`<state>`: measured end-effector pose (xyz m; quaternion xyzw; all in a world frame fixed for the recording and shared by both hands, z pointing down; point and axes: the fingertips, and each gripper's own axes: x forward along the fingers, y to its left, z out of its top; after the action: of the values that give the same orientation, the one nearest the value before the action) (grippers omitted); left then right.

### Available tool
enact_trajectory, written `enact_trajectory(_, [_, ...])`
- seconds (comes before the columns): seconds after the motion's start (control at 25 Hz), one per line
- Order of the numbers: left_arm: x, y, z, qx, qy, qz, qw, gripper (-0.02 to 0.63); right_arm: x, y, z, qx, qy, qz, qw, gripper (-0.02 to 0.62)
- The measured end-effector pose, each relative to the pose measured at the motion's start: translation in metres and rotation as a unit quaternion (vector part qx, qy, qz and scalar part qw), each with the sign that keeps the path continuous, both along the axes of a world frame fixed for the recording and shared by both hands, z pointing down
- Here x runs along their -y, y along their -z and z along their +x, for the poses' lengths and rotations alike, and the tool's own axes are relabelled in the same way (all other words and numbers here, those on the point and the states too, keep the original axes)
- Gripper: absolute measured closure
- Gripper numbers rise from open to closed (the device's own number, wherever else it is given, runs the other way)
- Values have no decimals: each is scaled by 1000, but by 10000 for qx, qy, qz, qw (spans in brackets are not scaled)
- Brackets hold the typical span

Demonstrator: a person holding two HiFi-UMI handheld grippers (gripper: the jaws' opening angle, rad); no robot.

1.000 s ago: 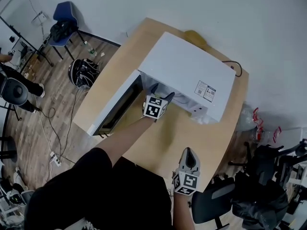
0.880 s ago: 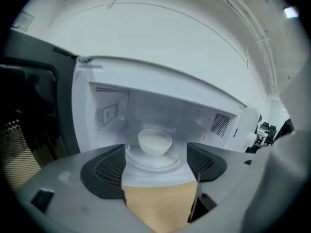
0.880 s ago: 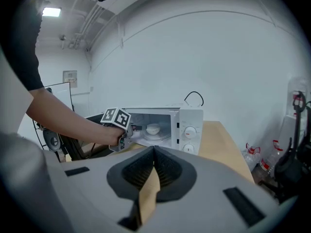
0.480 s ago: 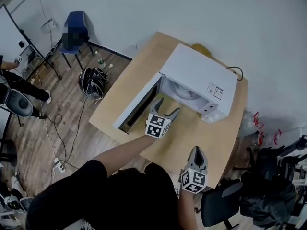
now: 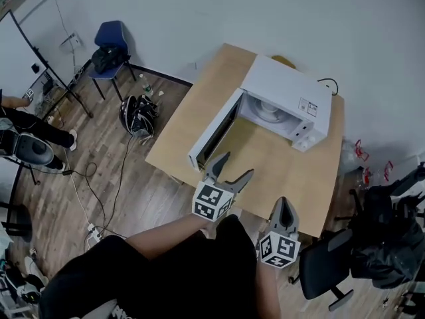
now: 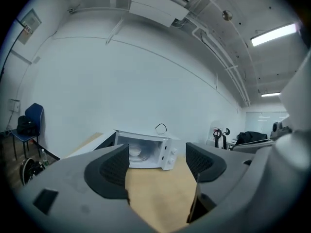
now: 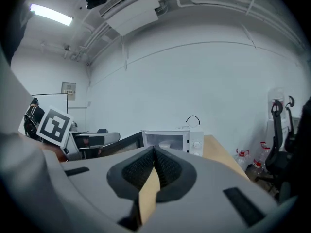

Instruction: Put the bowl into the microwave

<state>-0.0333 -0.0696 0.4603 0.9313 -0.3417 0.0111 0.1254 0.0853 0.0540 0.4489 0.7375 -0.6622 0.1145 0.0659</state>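
The white microwave [image 5: 284, 93] stands at the far right end of the wooden table [image 5: 199, 105], its door [image 5: 214, 128] swung wide open. A white bowl [image 5: 271, 109] sits inside on the turntable, and it shows as a small bowl [image 6: 134, 152] in the left gripper view. My left gripper [image 5: 236, 166] is open and empty over the table's near edge, well back from the microwave [image 6: 146, 149]. Below the table edge my right gripper [image 5: 284, 203] is shut with nothing in it. In its own view the microwave [image 7: 172, 141] and the bowl [image 7: 164, 144] lie far ahead.
A blue chair [image 5: 109, 42] with a dark bag stands at the back left. Another bag [image 5: 138, 111] and cables lie on the wood floor. A black office chair [image 5: 325, 271] is at my right, with water bottles [image 5: 362, 158] by the wall.
My left gripper has pulled out of the microwave cavity and back to the table's near edge. The view has backed away from the table. The bowl stays inside.
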Motion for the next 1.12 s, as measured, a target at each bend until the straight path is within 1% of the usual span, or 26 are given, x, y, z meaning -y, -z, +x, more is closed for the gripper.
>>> enact_trajectory(0.08, [-31, 11, -20, -69, -158, -19, 9998, 242, -16, 12, -18, -57, -33, 85, 9999, 535])
enact_trajectory(0.16, [-59, 18, -37, 11, -311, 49, 9995, 250, -28, 19, -36, -122, -31, 130, 9998, 535])
enact_trajectory(0.2, [-70, 21, -45, 33, -337, 75, 9994, 275, -33, 22, -44, -156, -16, 141, 9998, 535])
enact_trajectory(0.24, [-80, 23, -54, 3, -336, 75, 9994, 374, -37, 23, -51, -190, 7, 144, 9997, 535])
enact_trajectory(0.28, [-87, 25, -61, -68, -322, 47, 9994, 511, -40, 24, -58, -225, 36, 137, 9996, 535])
enact_trajectory(0.32, [-93, 26, -68, -148, -307, 3, 9994, 545, -41, 24, -64, -259, 69, 126, 9996, 535])
enact_trajectory(0.36, [-98, 27, -72, -209, -296, -48, 9993, 546, -42, 25, -69, -291, 104, 116, 9995, 535])
enact_trajectory(0.44, [-108, 29, -80, -272, -324, -118, 9990, 584, -43, 28, -78, -360, 167, 117, 9991, 535])
enact_trajectory(0.56, [-122, 37, -88, -280, -400, -69, 9988, 594, -45, 30, -93, -452, 306, 116, 9984, 535])
enact_trajectory(0.68, [-127, 45, -93, -107, -285, 122, 9995, 594, -46, 29, -105, -465, 512, 84, 9976, 535])
enact_trajectory(0.76, [-128, 48, -94, 7, -235, 171, 9996, 594, -47, 33, -108, -511, 561, 105, 9971, 535])
enact_trajectory(0.96, [-137, 53, -85, 119, -173, 133, 9997, 594, -60, 47, -98, -572, 449, 209, 9971, 535])
enact_trajectory(1.12, [-151, 59, -81, 79, -138, 261, 9995, 594, -76, 44, -86, -470, 300, 168, 9983, 535])
